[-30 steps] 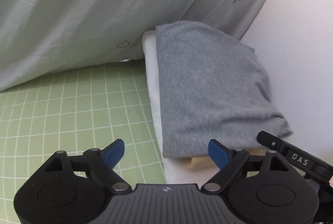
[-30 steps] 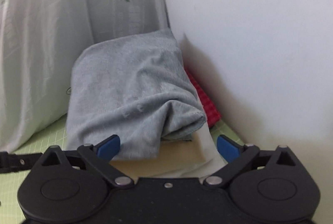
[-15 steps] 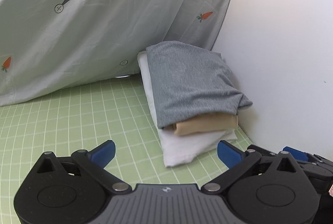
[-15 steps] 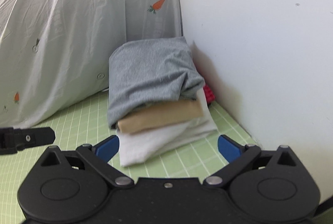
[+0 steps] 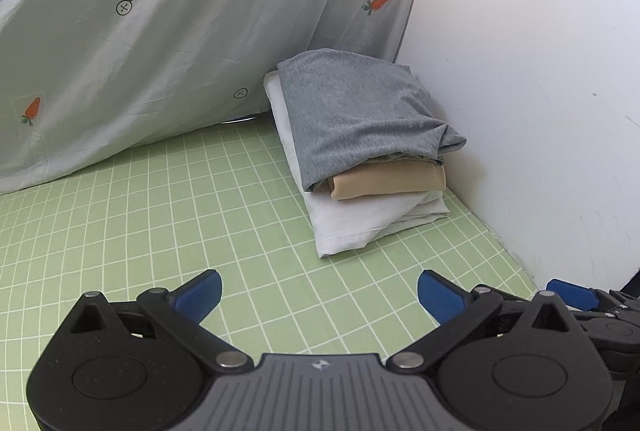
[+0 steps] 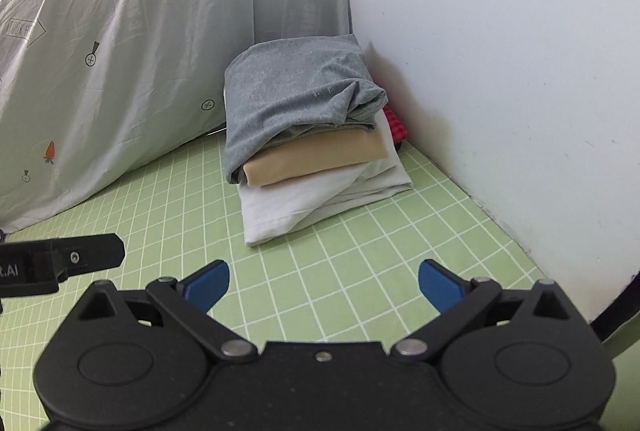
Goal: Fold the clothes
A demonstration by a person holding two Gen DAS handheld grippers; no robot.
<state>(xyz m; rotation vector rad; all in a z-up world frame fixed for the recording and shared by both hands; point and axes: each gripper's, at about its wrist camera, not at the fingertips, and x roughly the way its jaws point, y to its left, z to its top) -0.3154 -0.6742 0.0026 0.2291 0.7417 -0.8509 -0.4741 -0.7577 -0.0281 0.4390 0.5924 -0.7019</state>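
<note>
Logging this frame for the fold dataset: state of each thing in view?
left gripper: open, empty, above the mat
right gripper: open, empty
grey garment: folded, top of stack
tan garment: folded, middle of stack
white garment: folded, bottom, on the green grid mat
carrot-print sheet: draped, unfolded, behind stack
red item: mostly hidden behind stack

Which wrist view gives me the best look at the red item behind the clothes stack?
The right wrist view: the red textured item peeks out between the folded stack and the wall. In the left wrist view the stack hides it completely.
</note>
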